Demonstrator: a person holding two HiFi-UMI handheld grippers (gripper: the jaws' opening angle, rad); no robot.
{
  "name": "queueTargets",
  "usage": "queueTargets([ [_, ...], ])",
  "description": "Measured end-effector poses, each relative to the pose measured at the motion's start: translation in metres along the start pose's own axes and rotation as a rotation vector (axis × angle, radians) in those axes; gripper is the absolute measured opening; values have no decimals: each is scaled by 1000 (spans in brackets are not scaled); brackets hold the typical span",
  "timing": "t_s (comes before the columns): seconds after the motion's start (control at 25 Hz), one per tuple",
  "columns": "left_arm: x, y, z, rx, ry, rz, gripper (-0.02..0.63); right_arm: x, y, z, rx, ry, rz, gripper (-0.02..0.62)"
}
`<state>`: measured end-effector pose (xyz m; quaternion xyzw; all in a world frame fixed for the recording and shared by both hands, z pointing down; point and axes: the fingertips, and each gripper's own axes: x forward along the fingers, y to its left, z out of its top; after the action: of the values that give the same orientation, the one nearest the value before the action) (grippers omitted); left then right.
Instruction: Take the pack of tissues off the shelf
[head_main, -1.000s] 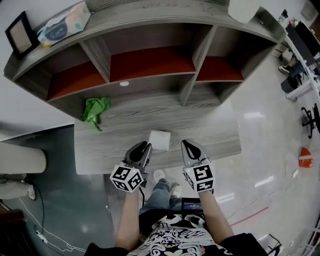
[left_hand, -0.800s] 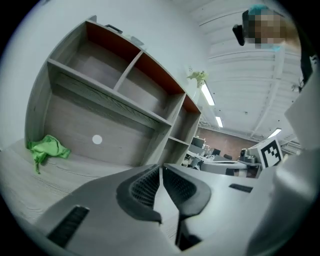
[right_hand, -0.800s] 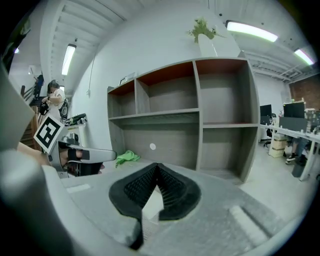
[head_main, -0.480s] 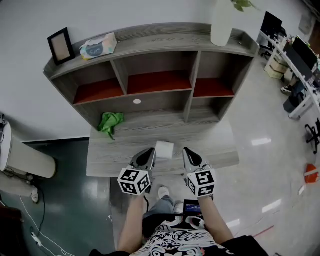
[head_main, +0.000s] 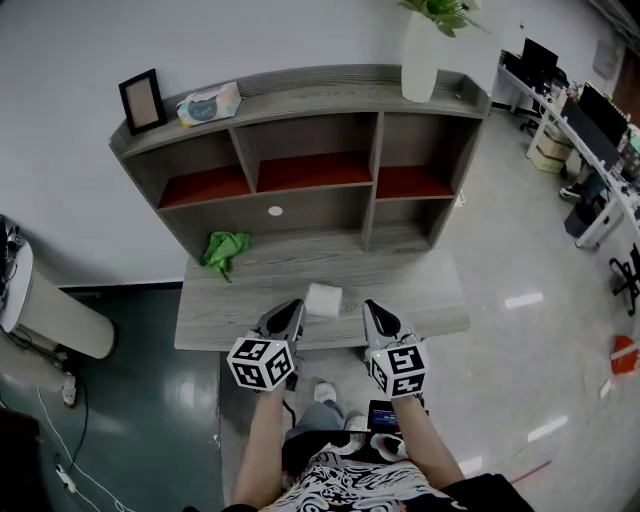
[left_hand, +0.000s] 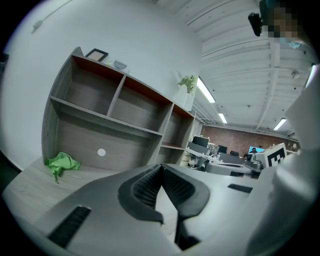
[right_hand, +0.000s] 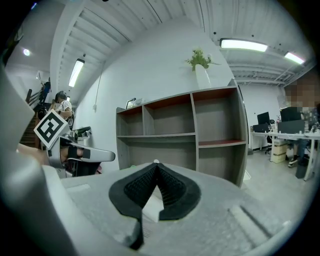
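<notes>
The pack of tissues (head_main: 209, 103) lies on the top board of the grey shelf unit (head_main: 330, 85), left of centre, next to a picture frame (head_main: 143, 100). In the left gripper view the pack (left_hand: 119, 64) shows small, high up on the shelf. My left gripper (head_main: 291, 308) and right gripper (head_main: 372, 308) hover side by side over the desk's front edge, far below and in front of the pack. Both point at the shelf. The left gripper's (left_hand: 161, 167) jaws are shut with nothing held. The right gripper's (right_hand: 157, 166) tips also meet, with nothing held.
A white block (head_main: 323, 299) sits on the desk (head_main: 215, 312) between the grippers. A green cloth (head_main: 225, 250) lies at the desk's back left. A white vase with a plant (head_main: 420, 58) stands on the shelf's right end. Office desks (head_main: 600, 120) stand far right.
Both grippers have risen a little over the desk edge. The head view has pulled back, so the whole shelf top shows. The left jaws look narrower than a second ago.
</notes>
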<state>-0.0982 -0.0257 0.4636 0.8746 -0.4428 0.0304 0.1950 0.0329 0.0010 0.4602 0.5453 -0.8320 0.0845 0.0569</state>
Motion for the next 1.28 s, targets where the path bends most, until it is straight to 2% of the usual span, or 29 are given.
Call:
queueTargets([
  [0.24,1,-5,4,94,15,44,6,-8,-8,9,-5,-19,-15,5],
  [0.52,1,-8,8,46,-13,13,7,-10,-13,7,-2,-10,-28,5],
  [1.28,6,-6,1,48,1,17,6,-12,-22,2,16,-6,-38,5],
])
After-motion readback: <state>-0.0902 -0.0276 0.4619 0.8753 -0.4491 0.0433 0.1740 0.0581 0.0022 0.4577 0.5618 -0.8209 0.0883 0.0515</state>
